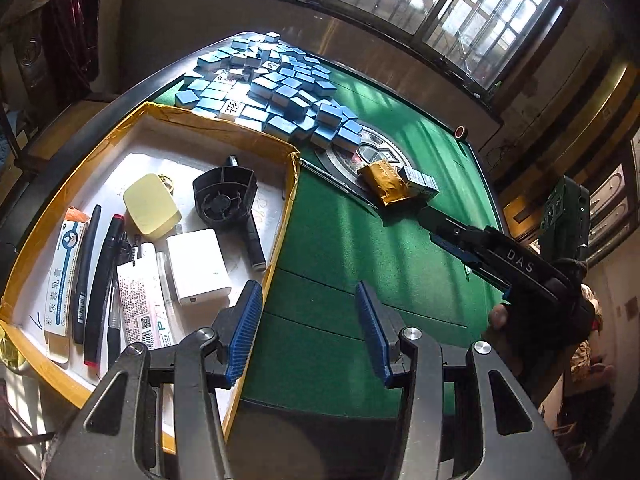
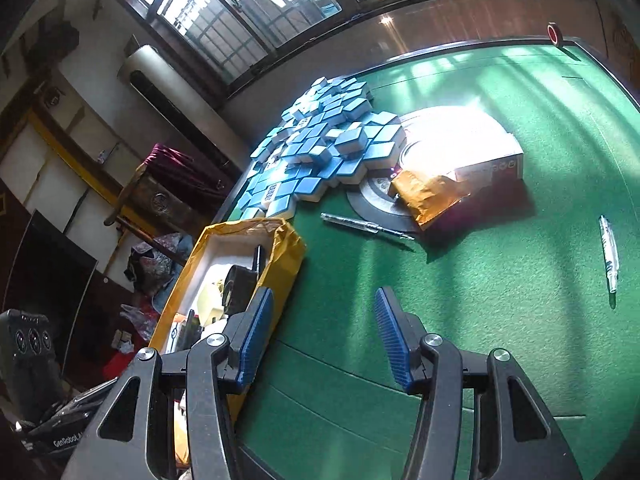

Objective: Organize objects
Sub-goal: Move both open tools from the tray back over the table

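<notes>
A cardboard tray (image 1: 294, 168) with yellow-taped walls sits on the left of the green table. It holds a yellow case (image 1: 150, 206), a black fan-shaped tool (image 1: 226, 196), a white power bank (image 1: 198, 266), pens and tubes. My left gripper (image 1: 310, 332) hovers over the tray's right wall, open and empty. On the felt lie a gold packet (image 2: 428, 196), a small box (image 2: 492, 164), a clear pen (image 2: 368, 228) and a white pen (image 2: 609, 256). My right gripper (image 2: 324, 338) is open and empty above bare felt; in the left wrist view it (image 1: 432, 220) points at the small box (image 1: 420, 182).
A heap of blue-backed mahjong tiles (image 1: 272, 88) covers the table's far left, reaching the round centre console (image 1: 372, 152). A red tape roll (image 2: 554, 34) stands at the far corner. The raised table rim (image 1: 400, 80) runs along the window side.
</notes>
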{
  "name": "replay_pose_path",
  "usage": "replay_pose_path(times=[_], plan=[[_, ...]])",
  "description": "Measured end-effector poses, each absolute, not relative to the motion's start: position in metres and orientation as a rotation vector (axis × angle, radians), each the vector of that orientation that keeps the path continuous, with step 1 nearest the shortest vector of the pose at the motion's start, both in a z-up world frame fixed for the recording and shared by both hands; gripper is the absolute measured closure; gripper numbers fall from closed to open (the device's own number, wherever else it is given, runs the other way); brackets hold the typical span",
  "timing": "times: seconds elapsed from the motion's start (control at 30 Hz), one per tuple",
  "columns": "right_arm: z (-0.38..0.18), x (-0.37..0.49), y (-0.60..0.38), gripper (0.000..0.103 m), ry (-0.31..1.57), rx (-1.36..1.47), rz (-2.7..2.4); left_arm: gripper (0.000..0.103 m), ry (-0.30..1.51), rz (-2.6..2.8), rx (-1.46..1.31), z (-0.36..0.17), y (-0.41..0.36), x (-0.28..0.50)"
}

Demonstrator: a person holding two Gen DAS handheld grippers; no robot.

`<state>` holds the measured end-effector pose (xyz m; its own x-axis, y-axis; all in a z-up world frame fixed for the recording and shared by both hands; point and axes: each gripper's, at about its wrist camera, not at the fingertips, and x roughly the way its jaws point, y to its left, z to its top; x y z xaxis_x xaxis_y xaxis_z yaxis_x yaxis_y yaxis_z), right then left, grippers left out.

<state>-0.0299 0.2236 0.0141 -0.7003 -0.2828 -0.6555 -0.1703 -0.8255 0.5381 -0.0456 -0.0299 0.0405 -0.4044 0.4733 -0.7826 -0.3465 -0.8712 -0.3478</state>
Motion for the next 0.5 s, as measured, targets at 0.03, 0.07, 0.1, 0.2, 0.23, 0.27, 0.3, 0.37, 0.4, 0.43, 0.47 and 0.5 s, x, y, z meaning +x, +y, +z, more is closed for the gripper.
replay_pose_path(times=[0.03, 0.07, 0.1, 0.2, 0.23, 0.27, 0.3, 0.37, 0.4, 0.43, 0.47, 0.5], plan=[[0.014, -0.035, 0.234, 0.055, -0.927, 1.200, -2.701, 0.056, -0.175, 2.275, -1.333, 0.040, -0.028, -0.046], [0.012, -0.039, 0.244, 0.055, -0.943, 1.218, -2.719, 0.056, -0.170, 2.271, -1.336, 0.039, -0.025, -0.046], [0.011, -0.041, 0.254, 0.055, -0.958, 1.246, -2.754, 0.056, -0.163, 2.268, -1.339, 0.038, -0.022, -0.046], [0.006, -0.040, 0.284, 0.055, -0.968, 1.281, -2.921, 0.056, -0.142, 2.259, -1.348, 0.036, -0.013, -0.048], [0.003, -0.038, 0.294, 0.055, -0.968, 1.291, -2.956, 0.056, -0.138, 2.256, -1.351, 0.036, -0.010, -0.049], [-0.001, -0.035, 0.303, 0.055, -0.981, 1.292, -2.980, 0.056, -0.133, 2.254, -1.354, 0.035, -0.007, -0.051], [-0.007, -0.033, 0.312, 0.055, -1.000, 1.296, -2.998, 0.056, -0.126, 2.251, -1.355, 0.035, -0.003, -0.053], [-0.020, -0.029, 0.330, 0.057, -1.046, 1.310, -3.032, 0.056, -0.108, 2.243, -1.366, 0.033, 0.008, -0.057], [-0.025, -0.028, 0.335, 0.058, -1.058, 1.319, -3.043, 0.056, -0.099, 2.236, -1.371, 0.032, 0.013, -0.060], [-0.030, -0.028, 0.338, 0.065, -1.061, 1.356, -3.051, 0.056, -0.087, 2.229, -1.376, 0.030, 0.020, -0.062], [-0.031, -0.026, 0.342, 0.065, -1.089, 1.367, -3.057, 0.056, -0.075, 2.222, -1.382, 0.028, 0.027, -0.065], [-0.031, -0.023, 0.345, 0.065, -1.119, 1.346, -3.051, 0.056, -0.065, 2.216, -1.387, 0.027, 0.034, -0.068]])
